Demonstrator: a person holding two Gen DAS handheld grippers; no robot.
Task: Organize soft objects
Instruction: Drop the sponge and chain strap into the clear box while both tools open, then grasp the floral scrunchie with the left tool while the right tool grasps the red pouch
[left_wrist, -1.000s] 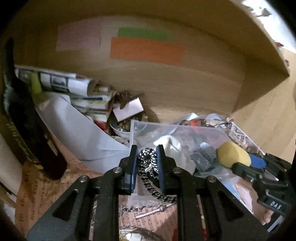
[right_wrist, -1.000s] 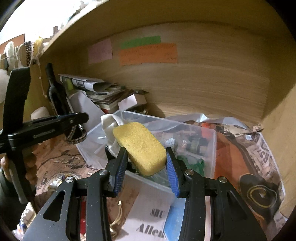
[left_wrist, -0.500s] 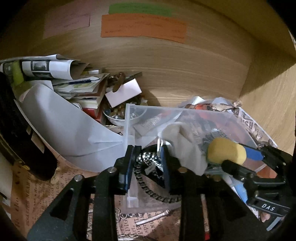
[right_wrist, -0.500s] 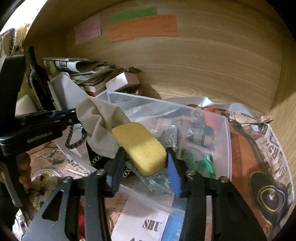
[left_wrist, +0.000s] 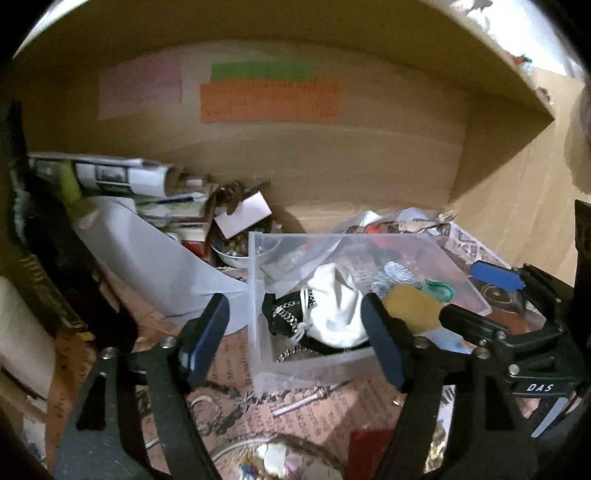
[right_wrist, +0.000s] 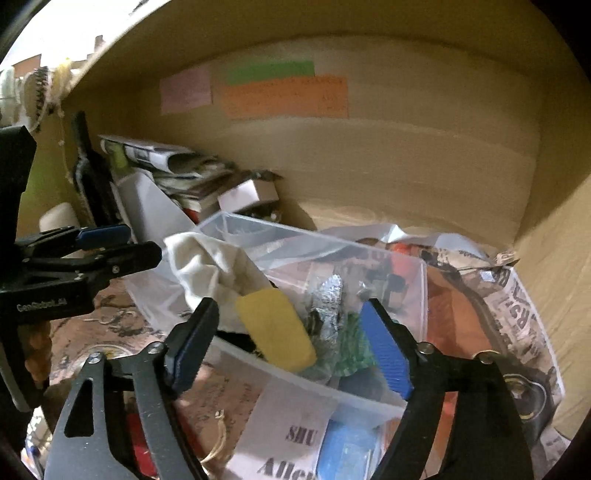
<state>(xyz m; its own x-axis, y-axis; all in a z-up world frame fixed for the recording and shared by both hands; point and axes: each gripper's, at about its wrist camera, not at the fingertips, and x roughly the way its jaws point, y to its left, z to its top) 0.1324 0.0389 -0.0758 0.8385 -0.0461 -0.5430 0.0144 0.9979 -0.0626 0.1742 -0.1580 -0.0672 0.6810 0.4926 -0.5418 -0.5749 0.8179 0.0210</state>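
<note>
A clear plastic bin (left_wrist: 258, 295) (right_wrist: 417, 291) stands on the shelf. Inside lie a white cloth (left_wrist: 336, 306) (right_wrist: 207, 266), a black-and-white braided cord (left_wrist: 284, 317), a yellow sponge (right_wrist: 275, 328) (left_wrist: 413, 308), silver foil (right_wrist: 328, 295) and something green (right_wrist: 351, 350). My left gripper (left_wrist: 295, 339) is open and empty just in front of the bin's near corner. My right gripper (right_wrist: 288, 347) is open; the sponge lies loose between its spread fingers, resting in the bin.
Stacked newspapers and books (left_wrist: 155, 199) and a white sheet (left_wrist: 155, 258) fill the back left. A dark bottle (right_wrist: 92, 177) stands at the left wall. A small bowl of trinkets (left_wrist: 232, 251) sits behind the bin. Newspaper (right_wrist: 517, 302) lines the right side.
Both grippers opened. The left let go of the braided cord, which now lies in the bin by the cloth. The right released the sponge into the bin. Both pulled back slightly.
</note>
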